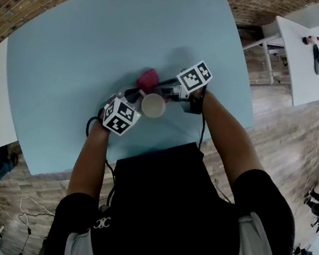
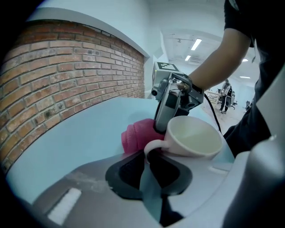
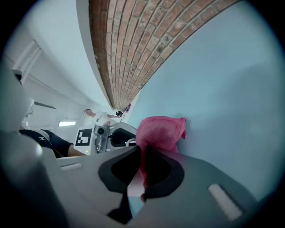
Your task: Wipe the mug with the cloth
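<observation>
Blue table (image 1: 70, 51): mug (image 2: 191, 138) upright, mouth up; left gripper (image 2: 146, 156) jaws pinch handle (image 2: 149, 145), right gripper (image 3: 141, 153) jaws clamp cloth (image 3: 161, 131).

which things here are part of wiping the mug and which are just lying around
In the job:
- mug, its handle gripped by the left gripper
- pink cloth, clamped in the right gripper
- blue table beneath them

Lying about:
- white table off to the right, dark things on it
- cables on the floor

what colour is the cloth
Pink. The cloth shows best in the right gripper view.
</observation>
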`<state>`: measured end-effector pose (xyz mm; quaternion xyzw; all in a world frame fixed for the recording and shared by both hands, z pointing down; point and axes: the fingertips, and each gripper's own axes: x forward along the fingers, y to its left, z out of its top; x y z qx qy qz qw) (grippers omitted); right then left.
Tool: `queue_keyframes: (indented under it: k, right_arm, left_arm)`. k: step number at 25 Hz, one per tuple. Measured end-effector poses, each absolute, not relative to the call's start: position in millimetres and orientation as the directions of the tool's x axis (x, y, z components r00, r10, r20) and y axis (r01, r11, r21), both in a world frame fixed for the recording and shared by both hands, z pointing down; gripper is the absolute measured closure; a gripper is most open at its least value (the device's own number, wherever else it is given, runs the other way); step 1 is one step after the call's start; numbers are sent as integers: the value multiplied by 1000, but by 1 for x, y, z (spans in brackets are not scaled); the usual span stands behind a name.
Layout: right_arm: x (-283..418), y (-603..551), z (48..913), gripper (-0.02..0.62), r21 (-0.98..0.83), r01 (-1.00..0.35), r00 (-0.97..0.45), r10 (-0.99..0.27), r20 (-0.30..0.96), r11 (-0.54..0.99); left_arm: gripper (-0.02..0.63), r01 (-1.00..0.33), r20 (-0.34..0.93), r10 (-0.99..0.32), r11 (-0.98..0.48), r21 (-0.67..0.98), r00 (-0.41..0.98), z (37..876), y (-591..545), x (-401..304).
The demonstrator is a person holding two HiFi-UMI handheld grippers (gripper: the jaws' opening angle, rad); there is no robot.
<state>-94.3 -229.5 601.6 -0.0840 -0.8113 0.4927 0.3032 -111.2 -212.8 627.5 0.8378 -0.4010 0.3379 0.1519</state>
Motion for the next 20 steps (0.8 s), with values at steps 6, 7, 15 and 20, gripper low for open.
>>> queue_keyframes:
  k: [6, 7, 15, 20]
  right_arm:
    - [-82, -230, 588, 561, -852, -146, -825, 414, 385, 502]
    - [-80, -230, 590, 561, -854, -156, -831, 402, 386, 497]
    - [-58, -224, 597, 561, -843, -210, -837, 355, 417, 495]
    - [-54, -221, 577, 561, -821, -187, -863, 310, 400, 540]
  left_arm:
    - [561, -798, 691, -581, -603, -10, 430, 628, -212, -114]
    - [561, -802, 689, -585, -597, -9, 428, 628, -212, -115]
    - [561, -835, 677, -613, -550, 2, 406, 630, -213, -118]
    - [561, -857, 678, -625, -516, 13, 387, 631, -213, -122]
